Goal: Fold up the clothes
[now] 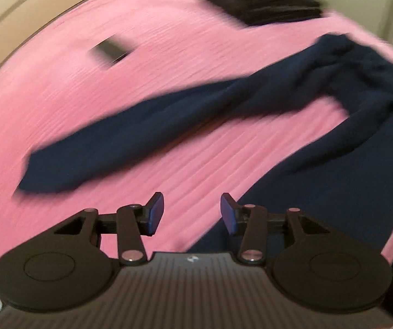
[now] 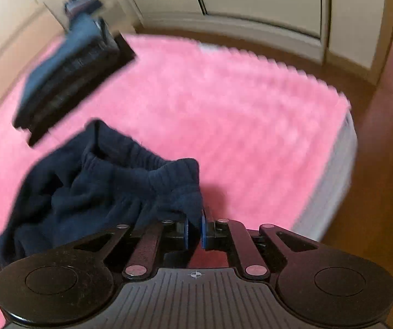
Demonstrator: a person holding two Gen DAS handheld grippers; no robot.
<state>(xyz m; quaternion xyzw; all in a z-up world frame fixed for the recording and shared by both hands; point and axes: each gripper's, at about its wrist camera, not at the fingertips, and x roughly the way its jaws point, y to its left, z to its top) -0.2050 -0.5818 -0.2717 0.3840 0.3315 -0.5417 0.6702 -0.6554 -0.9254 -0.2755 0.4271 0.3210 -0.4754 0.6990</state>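
One pair of navy trousers (image 1: 223, 109) lies spread across the pink bedcover (image 1: 114, 27), and you hold two grippers over it. In the left wrist view one trouser leg runs from the lower left of the frame up toward the bunched waist at the upper right, while the second leg drops along the right edge. Your left gripper (image 1: 192, 213) sits at the bottom centre with its two blue pads well apart and nothing between them, above pink cover with the edge of the second leg just beside it.

In the right wrist view your right gripper (image 2: 194, 229) has its two fingers pressed together on a fold of the trousers (image 2: 100, 192) near the elastic waistband, at the lower centre of the frame.

One stack of folded dark clothes (image 2: 67, 82) rests at the upper left, well apart from the trousers. One small dark flat object (image 1: 108, 50), too blurred to identify, lies alone on the cover.
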